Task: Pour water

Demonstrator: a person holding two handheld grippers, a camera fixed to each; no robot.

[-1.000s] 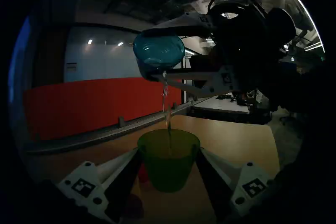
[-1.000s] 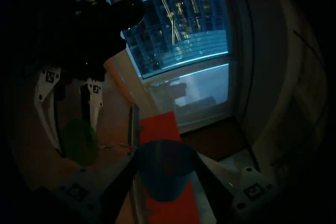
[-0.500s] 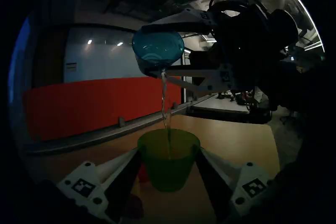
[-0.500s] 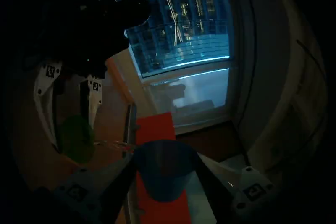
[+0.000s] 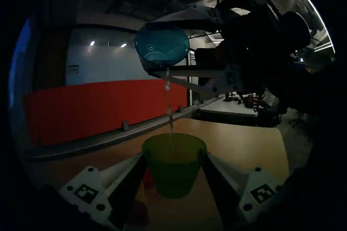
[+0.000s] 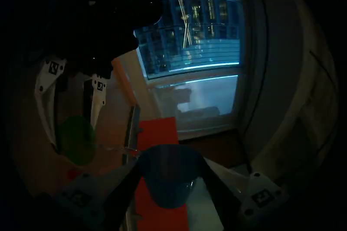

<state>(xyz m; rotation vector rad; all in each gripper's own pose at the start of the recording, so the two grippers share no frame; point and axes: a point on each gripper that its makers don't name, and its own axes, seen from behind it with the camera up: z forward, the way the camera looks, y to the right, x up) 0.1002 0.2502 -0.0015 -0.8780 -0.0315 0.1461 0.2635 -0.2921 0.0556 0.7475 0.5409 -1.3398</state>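
A wooden tabletop [image 5: 247, 142] is seen in the left gripper view, bordered at its far edge by a grey rail [image 5: 108, 133], behind which a red panel [image 5: 86, 105] is set under a pale glazed wall [image 5: 104, 64]. A small red object [image 5: 147, 178] is only partly seen on the tabletop. In the right gripper view, a large window [image 6: 195, 53] is lit by blue lights from buildings outside.

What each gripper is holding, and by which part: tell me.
The left gripper holds a green cup by its sides, one finger against each opposite wall. The right gripper holds a tipped blue cup the same way.
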